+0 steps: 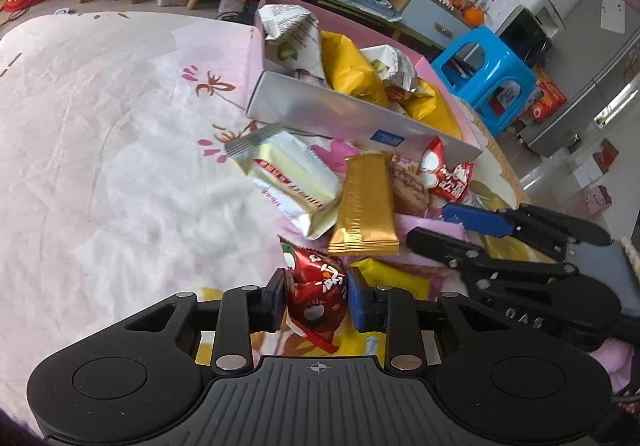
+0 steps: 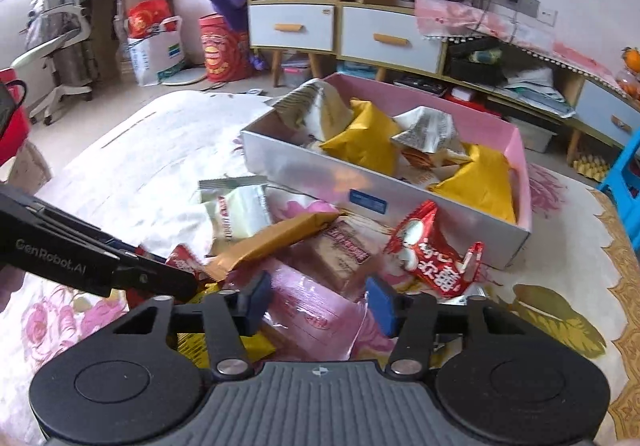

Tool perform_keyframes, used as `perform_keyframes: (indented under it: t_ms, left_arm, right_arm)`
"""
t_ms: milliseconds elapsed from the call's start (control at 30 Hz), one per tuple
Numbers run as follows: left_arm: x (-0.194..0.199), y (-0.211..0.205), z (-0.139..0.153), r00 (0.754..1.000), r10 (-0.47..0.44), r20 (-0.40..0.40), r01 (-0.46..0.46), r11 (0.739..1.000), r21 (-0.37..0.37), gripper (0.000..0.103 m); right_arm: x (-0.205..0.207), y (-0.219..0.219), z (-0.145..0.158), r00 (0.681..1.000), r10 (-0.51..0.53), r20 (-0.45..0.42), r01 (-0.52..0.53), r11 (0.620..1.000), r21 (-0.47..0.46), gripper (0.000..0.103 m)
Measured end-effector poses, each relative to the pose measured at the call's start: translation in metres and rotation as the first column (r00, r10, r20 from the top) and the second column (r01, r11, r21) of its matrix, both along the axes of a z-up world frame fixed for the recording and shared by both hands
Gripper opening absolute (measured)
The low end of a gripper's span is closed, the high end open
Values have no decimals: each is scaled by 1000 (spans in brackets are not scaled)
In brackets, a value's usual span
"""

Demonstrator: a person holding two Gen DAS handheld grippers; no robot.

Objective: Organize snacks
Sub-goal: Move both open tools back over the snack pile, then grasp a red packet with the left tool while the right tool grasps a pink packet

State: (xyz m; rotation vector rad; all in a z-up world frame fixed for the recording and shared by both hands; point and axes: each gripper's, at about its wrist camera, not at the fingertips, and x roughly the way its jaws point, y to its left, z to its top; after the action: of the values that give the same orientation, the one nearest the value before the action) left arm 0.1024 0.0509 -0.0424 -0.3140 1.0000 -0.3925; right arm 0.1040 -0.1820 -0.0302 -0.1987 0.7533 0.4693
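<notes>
The left hand-held gripper (image 1: 316, 300) has narrowed onto a red foil snack packet (image 1: 316, 288); both blue pads press its crinkled sides, and the packet's long axis runs away from the gripper, up toward the pile. Just ahead of it lies a gold ribbed wafer bar (image 1: 366, 206), its long axis also pointing away toward the box, with a cream-and-silver biscuit pack (image 1: 292, 182) tilted beside it on the left.

The right hand-held gripper (image 2: 320, 302) stands half closed around a glossy pink wrapper (image 2: 316, 316) that lies flat between its pads; whether the pads actually press it I cannot tell. Beyond its right finger sits a second red packet (image 2: 434, 250), lying crosswise, and a brown packet (image 2: 340, 254) straight ahead.

Further ahead of both grippers stands the box (image 2: 320, 170), a long rectangular tray with a silver cardboard front wall and pink inside, already heaped with puffy yellow and white bags. To the left of the left gripper the floral cloth on the surface (image 1: 100, 166) lies bare and wrinkled, offering open room; the surface's edge curves off to the right of the right gripper.
</notes>
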Motion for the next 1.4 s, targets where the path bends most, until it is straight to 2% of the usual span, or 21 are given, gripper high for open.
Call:
perform_keyframes:
  t_ms: [67,133,233,333,367,467,500,567,633,733,800,1000,1167,1233,1267,1333,1367,1400]
  left_arm:
    - [-3,4,-1,1000,1,-2,0,1000,12,28]
    - [-6,6,0,1000,0,6,0,999,32,28]
    - [-8,9,1,1000,3,2,-3,997,73,28]
    - [-11,12,5,1000,6,25,-9,991,132,29]
    - [-11,13,6,999,4,43,-10,989,148,29]
    - [-13,15,10,997,-15,78,1,986,169,32]
    - [-12,15,11,996,-29,82,15,986,163,32]
    - [-12,15,12,995,-53,83,40,987,159,47]
    - [-10,12,10,994,-74,75,59,980,190,51]
    - [-9,6,3,992,-110,56,94,967,239,52]
    - [-11,1,3,988,-139,70,115,954,278,53]
    - [-13,-9,4,982,-179,53,149,923,354,52]
    - [-12,-8,6,988,-154,20,137,925,355,46]
    - [-12,-7,6,989,-145,18,129,926,356,41]
    - [-12,-6,7,990,-138,18,122,926,357,37]
    - [-12,-3,7,992,-124,18,109,929,354,33]
    - [-11,-2,8,993,-114,15,102,932,347,32]
    - [-11,0,8,994,-104,11,94,937,337,32]
  right_arm:
    - [-1,0,1,1000,9,0,-9,1000,-3,36]
    - [-2,0,1,1000,18,-7,-18,1000,-8,15]
    - [-4,-1,3,999,39,-16,-40,999,-24,14]
    - [-8,-4,4,999,51,-15,-51,998,-40,17]
    - [-9,-5,4,999,51,-16,-51,998,-41,21]
    - [-10,-7,5,998,50,-23,-51,998,-48,50]
    - [-11,-6,6,998,54,-27,-55,997,-50,51]
    - [-12,-4,6,997,70,-28,-72,995,-63,51]
    - [-12,0,4,996,82,-26,-84,993,-85,51]
    - [-11,6,-3,996,88,-33,-92,986,-142,50]
    - [-10,10,-6,996,83,-24,-86,979,-183,50]
    - [-3,14,-9,995,92,-32,-96,979,-181,51]
    - [-1,23,-12,994,103,-42,-109,977,-184,52]
    - [-1,26,-14,993,108,-43,-114,975,-192,51]
    - [-2,27,-14,993,112,-43,-119,973,-196,49]
    - [-2,28,-14,991,122,-50,-129,973,-190,35]
    - [-2,28,-13,990,131,-60,-139,974,-178,25]
    - [-3,29,-12,987,143,-72,-153,974,-167,24]
